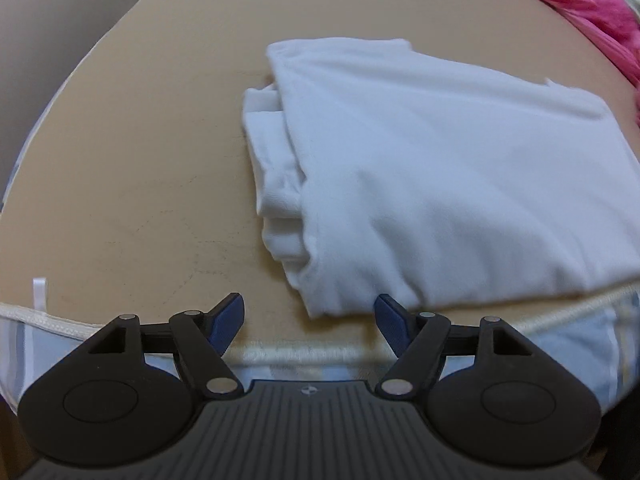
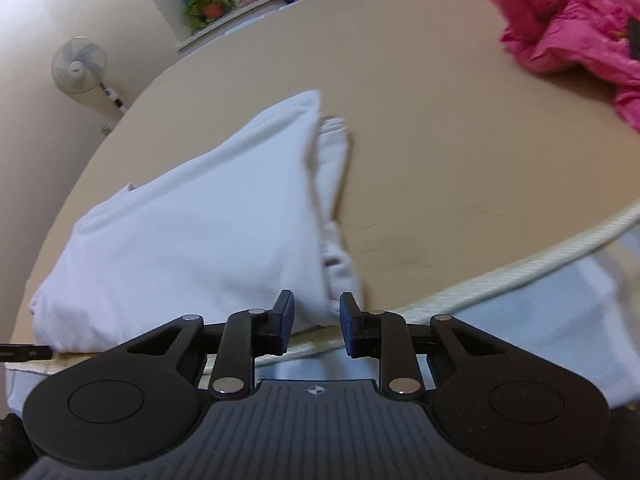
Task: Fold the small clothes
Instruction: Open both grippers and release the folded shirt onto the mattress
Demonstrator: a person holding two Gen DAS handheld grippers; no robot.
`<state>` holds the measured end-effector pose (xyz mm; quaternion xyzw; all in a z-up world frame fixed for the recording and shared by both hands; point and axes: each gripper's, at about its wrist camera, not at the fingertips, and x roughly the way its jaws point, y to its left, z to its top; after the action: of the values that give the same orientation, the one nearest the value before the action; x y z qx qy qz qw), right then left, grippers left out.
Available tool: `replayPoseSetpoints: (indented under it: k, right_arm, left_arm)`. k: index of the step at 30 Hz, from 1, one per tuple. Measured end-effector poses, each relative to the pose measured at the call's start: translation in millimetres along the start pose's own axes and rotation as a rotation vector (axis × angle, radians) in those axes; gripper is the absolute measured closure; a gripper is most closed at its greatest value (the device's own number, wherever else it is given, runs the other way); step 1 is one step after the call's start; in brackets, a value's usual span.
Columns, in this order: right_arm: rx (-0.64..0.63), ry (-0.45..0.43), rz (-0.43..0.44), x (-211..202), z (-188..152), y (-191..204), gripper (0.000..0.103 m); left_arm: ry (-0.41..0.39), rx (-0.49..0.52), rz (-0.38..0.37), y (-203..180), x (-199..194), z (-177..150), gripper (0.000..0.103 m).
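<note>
A white garment (image 1: 432, 184) lies folded into a rough rectangle on the tan table (image 1: 140, 160), close to the near edge. Its layered folded edges show on its left side. My left gripper (image 1: 310, 312) is open and empty, just before the garment's near left corner. In the right wrist view the same garment (image 2: 192, 240) lies to the left and ahead. My right gripper (image 2: 316, 312) is partly open and empty, with the garment's near right corner just beyond the gap between its fingers.
A pile of pink cloth (image 2: 572, 28) lies at the table's far right and also shows in the left wrist view (image 1: 592, 12). A white corded trim (image 2: 500, 272) runs along the table's near edge. A standing fan (image 2: 80, 66) and a potted plant (image 2: 210, 6) stand beyond the table.
</note>
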<state>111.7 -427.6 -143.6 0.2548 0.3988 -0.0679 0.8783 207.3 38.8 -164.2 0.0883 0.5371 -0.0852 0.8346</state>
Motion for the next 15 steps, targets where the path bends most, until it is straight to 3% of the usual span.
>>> replayPoseSetpoints:
  k: [1,2,4,7,10,13,14,15]
  right_arm:
    - [-0.015,0.0,-0.019,1,-1,3,0.1]
    - [-0.025,0.006,-0.029,2,1,2,0.102]
    - [-0.01,-0.018,-0.021,-11,6,3,0.102]
    - [-0.049,-0.079,-0.032,-32,8,0,0.103]
    - [-0.049,0.013,-0.083,-11,5,-15,0.103]
    - [-0.027,0.046,-0.077,5,1,-18,0.103]
    - [-0.029,0.034,-0.08,4,1,-15,0.103]
    - [-0.023,0.027,-0.084,2,2,-13,0.102]
  left_arm:
    - [0.003,-0.018,0.005,1,2,3,0.064]
    - [0.024,-0.03,0.0,3,3,8,0.09]
    - [0.028,-0.084,-0.016,13,-6,18,0.093]
    - [0.013,-0.068,0.04,24,-13,20,0.1]
    - [0.036,-0.038,0.158,39,-5,13,0.103]
    - [0.051,-0.104,0.154,63,-8,3,0.103]
    - [0.043,-0.123,0.13,67,-14,1,0.098]
    - [0.033,-0.131,0.112,69,-20,-2,0.087]
